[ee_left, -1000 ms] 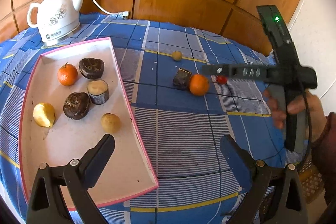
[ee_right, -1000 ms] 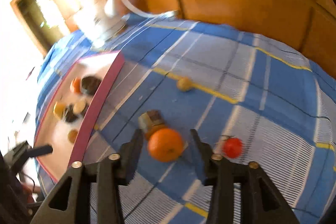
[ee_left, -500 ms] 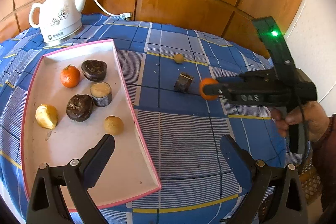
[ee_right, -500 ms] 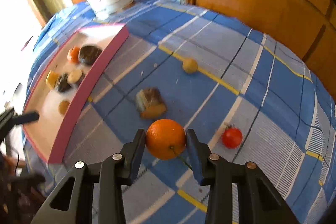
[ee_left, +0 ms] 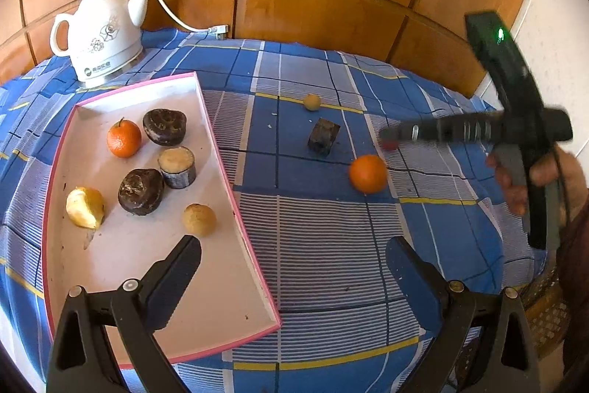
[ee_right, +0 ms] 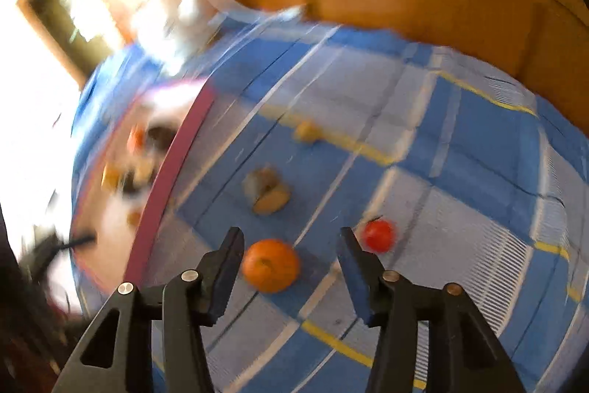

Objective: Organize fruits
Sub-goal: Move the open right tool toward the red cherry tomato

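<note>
The right claw [ee_right: 291, 260] is hanging over the blue checked cloth on the table [ee_left: 331, 245] with its jaws spread wide and pinching nothing, while the loose orange [ee_right: 270, 265] is sitting on the cloth below, nearer the left finger than the right. The right wrist view is smeared with blur, so the claw is evidently moving fast. A small red fruit [ee_right: 378, 235] is lying just beside the right fingertip, a dark cut chunk [ee_left: 323, 136] is lying a little further back, and a small yellow fruit [ee_left: 311, 101] is sitting beyond that. The pink-rimmed tray [ee_left: 239, 209] is already holding another orange [ee_left: 124, 138], three dark pieces, a pale yellow wedge and a small tan fruit. The left claw [ee_left: 292, 267] is hovering spread and empty above the tray's near corner. The main risk, as I judge it, is the orange rolling: it is round, resting free on a wrinkled cloth, and an off-centre closing would have the nearer finger nudging it away before the other one arrives. Any hurried sweep could also be knocking the red fruit toward the table edge, or clipping the tray rim on the way over.
</note>
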